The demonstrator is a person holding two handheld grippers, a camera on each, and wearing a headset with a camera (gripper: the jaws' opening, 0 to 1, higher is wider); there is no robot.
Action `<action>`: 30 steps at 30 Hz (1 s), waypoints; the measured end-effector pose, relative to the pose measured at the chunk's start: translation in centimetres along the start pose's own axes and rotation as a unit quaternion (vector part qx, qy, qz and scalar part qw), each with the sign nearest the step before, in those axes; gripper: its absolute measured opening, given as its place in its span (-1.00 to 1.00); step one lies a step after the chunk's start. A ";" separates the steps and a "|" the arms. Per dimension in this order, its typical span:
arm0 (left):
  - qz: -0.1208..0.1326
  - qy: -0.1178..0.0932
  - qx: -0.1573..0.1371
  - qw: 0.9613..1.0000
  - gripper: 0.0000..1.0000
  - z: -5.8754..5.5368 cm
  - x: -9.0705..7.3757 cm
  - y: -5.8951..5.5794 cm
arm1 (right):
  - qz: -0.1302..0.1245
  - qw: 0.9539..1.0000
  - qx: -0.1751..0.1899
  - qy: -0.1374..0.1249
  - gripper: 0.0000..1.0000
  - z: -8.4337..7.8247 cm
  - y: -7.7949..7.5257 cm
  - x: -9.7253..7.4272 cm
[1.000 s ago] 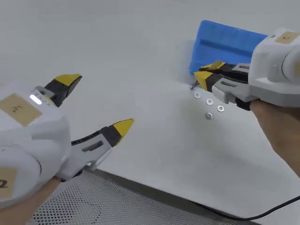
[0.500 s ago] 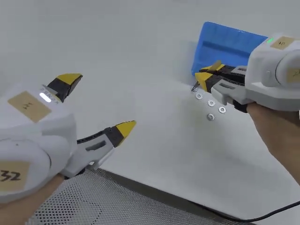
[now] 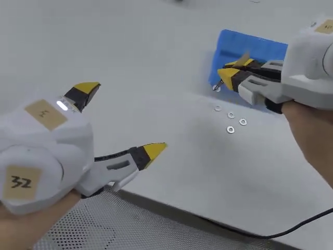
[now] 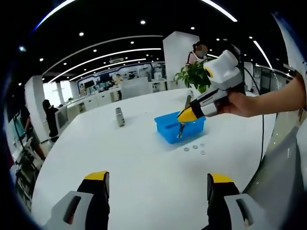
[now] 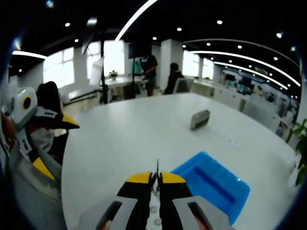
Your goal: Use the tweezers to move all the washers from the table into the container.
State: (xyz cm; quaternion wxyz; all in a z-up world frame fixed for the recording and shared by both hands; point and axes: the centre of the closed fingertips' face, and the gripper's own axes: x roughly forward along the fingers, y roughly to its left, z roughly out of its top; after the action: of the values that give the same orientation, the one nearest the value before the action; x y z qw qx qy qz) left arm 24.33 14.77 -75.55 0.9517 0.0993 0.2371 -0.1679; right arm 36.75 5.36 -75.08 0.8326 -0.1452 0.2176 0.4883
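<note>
Several small metal washers (image 3: pixel 230 115) lie on the white table (image 3: pixel 156 62), just in front of the blue container (image 3: pixel 250 47). My right gripper (image 3: pixel 225 77) is shut on thin tweezers (image 3: pixel 216 87), whose tip hangs over the container's near corner, above the washers. I cannot tell whether the tip carries a washer. In the right gripper view the jaws are closed together, the tweezers (image 5: pixel 157 167) stick out between them and the container (image 5: pixel 211 187) lies ahead to the right. My left gripper (image 3: pixel 119 121) is held open and empty at the near left, far from the washers (image 4: pixel 194 147).
A perforated metal surface (image 3: pixel 78 229) borders the table's near edge. A black cable (image 3: pixel 260 232) runs along it at the right. A small grey object (image 4: pixel 120 116) stands farther out on the table. People stand in the background.
My right gripper with the tweezers has risen away from the washers towards the container's corner. The head camera has shifted, and the left gripper has stayed open.
</note>
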 end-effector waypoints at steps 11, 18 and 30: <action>-0.035 0.006 -0.007 0.999 0.74 -0.1 0.1 -1.6 | -0.043 0.999 0.012 -0.027 -0.97 2.2 -3.3 -0.6; -0.058 0.021 -0.010 0.998 0.94 -0.7 0.5 -2.6 | -0.050 0.998 0.023 -0.032 -0.97 2.4 -4.8 0.5; -0.063 0.030 0.008 0.998 0.98 -1.3 0.7 -2.8 | -0.041 0.998 0.044 -0.004 -0.96 0.0 -5.7 3.7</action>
State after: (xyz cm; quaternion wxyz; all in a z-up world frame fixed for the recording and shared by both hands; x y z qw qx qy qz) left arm 23.31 12.32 -77.34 0.9308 0.0973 0.2702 -0.2263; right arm 43.36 5.42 -76.74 0.8582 -0.1155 0.2296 0.4444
